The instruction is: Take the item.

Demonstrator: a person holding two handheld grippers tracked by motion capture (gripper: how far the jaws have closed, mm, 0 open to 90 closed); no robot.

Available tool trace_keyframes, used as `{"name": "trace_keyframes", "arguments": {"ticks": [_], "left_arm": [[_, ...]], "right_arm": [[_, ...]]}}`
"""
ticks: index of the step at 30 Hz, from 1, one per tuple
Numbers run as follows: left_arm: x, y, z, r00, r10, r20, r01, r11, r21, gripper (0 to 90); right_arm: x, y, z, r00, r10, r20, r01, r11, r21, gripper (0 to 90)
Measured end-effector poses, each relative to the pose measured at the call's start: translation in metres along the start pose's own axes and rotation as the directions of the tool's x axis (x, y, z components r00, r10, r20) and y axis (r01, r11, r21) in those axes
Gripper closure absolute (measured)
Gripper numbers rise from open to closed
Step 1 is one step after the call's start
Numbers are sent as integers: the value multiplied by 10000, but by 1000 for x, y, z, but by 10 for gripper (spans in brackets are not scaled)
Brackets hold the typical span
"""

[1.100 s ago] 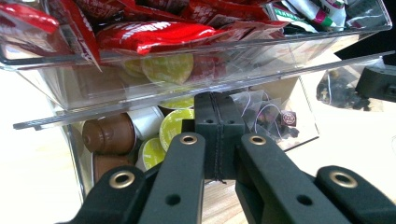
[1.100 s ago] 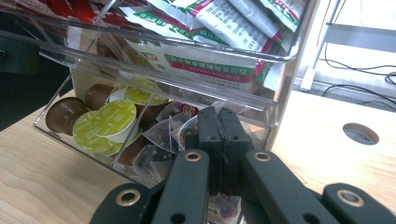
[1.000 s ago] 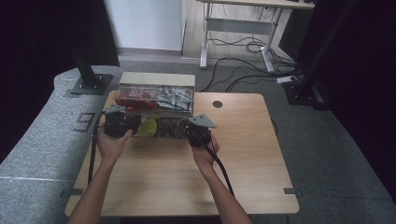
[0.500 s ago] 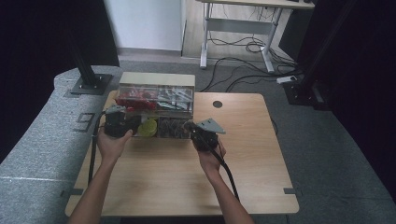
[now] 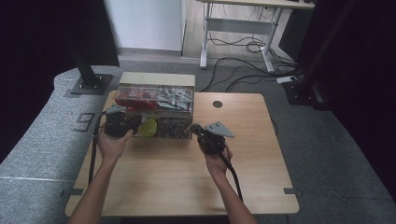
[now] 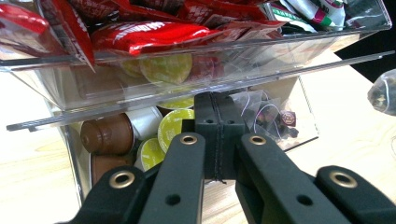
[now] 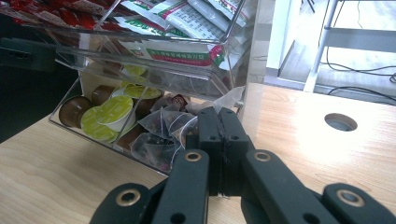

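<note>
Both my jaws pressed together, empty. Acrylic organizer (image 5: pixel 156 112) stood at desk (image 5: pixel 243 177) far edge; tea-bag compartment (image 7: pixel 163 135) lay just ahead of right gripper (image 7: pixel 219 126), nearer than left gripper (image 6: pixel 219 126).

Left gripper (image 5: pixel 122 125) sits forward, jaws pressed together; right gripper (image 5: pixel 205 138) (also clamped tight) is held lower, both forearms outstretched.

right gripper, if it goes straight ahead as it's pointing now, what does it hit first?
Most likely the clear organizer, at its lower bin of tea bags. The right gripper is shut and aimed at that bin's front wall; the remaining gap is hard to judge.
</note>
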State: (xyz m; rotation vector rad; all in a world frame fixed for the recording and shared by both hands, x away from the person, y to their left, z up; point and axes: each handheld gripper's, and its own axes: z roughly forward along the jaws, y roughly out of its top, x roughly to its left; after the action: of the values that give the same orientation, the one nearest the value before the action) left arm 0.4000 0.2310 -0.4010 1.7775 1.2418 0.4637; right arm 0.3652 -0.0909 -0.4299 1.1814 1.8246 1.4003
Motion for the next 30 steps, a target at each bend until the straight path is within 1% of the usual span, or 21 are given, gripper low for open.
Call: {"name": "trace_keyframes", "arguments": {"ticks": [14,17,23,30], "left_arm": [[-1,0,1,10000,18,-11,-18,10000,-7,900],[-1,0,1,10000,16,-10,-16,10000,-2,900],[-2,0,1,10000,18,-27,-18,10000,12,900],[-1,0,1,10000,8,-14,-8,10000,12,900]], "right_arm": [[-9,-4,-15,9999,99,-49,-100,9998,-166,890],[-10,-4,-20,9999,105,-92,-108,9996,-274,890],[-13,-9,-26,9998,150,-118,-153,9995,-290,890],[-20,-12,-34,9997,230,-108,-233,9992,-321,890]]}}
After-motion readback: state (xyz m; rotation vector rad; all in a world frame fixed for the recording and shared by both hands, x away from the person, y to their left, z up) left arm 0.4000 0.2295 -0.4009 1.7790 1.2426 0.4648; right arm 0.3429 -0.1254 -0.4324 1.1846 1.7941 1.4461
